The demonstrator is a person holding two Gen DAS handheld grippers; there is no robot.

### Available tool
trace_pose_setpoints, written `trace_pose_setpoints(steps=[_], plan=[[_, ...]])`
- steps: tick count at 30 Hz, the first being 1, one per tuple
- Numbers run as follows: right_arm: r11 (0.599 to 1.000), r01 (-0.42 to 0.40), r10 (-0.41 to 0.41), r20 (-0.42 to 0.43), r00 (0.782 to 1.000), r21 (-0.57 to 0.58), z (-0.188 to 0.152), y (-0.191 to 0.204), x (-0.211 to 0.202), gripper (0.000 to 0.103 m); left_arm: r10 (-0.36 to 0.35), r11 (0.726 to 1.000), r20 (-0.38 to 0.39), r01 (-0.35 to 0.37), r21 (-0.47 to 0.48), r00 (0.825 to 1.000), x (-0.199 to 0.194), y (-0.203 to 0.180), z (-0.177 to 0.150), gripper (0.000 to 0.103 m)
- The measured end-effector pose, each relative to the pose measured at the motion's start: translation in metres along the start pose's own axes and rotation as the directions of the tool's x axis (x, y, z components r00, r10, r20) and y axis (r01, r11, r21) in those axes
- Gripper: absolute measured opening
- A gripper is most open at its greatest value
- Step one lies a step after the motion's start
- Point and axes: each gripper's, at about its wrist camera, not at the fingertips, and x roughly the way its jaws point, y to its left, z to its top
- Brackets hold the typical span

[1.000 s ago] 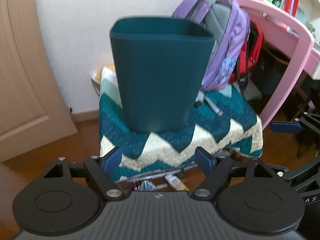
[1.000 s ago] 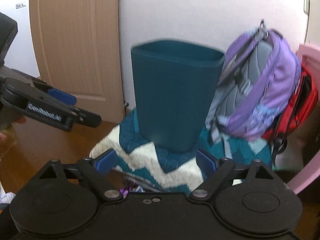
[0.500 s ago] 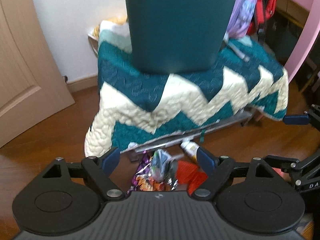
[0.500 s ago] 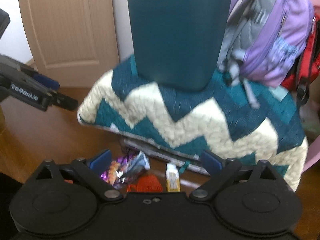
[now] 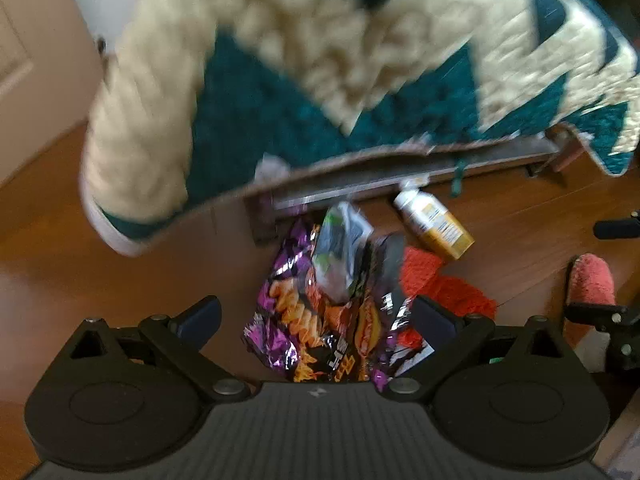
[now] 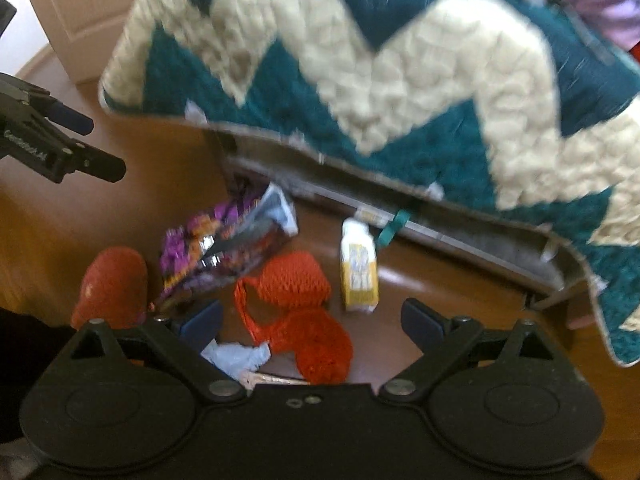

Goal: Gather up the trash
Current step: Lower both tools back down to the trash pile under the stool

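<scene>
Trash lies on the wooden floor below the quilt edge. In the left wrist view a purple and orange snack bag [image 5: 320, 316] lies with a silver wrapper [image 5: 340, 252] on top, an orange net [image 5: 440, 284] to its right and a yellow and white bottle [image 5: 432, 224] beyond. My left gripper [image 5: 316, 316] is open and empty above the snack bag. In the right wrist view the snack bag [image 6: 216, 248], the net [image 6: 304, 304], the bottle [image 6: 358, 276] and a crumpled white tissue [image 6: 236, 356] lie ahead. My right gripper [image 6: 312, 316] is open and empty above the net.
A teal and cream zigzag quilt [image 5: 320, 80] hangs over a low metal frame [image 5: 400, 176] above the trash; it also shows in the right wrist view [image 6: 400, 72]. A red slipper [image 6: 112, 288] lies left, also seen in the left wrist view [image 5: 592, 280]. A door [image 6: 80, 8] stands behind.
Both grippers have tilted down and moved closer to the floor. The teal bin and backpack have left both views; the trash pile now fills the centre.
</scene>
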Motion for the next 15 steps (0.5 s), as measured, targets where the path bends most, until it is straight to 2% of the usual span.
trace_pose_setpoints(steps=[8,11,15], plan=[[0.998,-0.015,0.006,-0.140,0.990,-0.059,-0.017,-0.002,0.081,0.095,-0.027,0.996,-0.129,0.016,-0.087,0.991,0.095,0.019,-0.009,0.102],[0.996,-0.037,0.021,-0.184,0.983,-0.085,-0.024,-0.002,0.104,0.094,0.001,0.998,-0.142,-0.010,-0.067,0.990,0.120,0.015,-0.011,0.102],[0.987,-0.064,0.029,-0.231,0.973,-0.144,-0.032,0.001,0.130,0.092,-0.027,0.999,-0.173,0.018,-0.049,0.984,0.149,0.008,-0.014,0.102]])
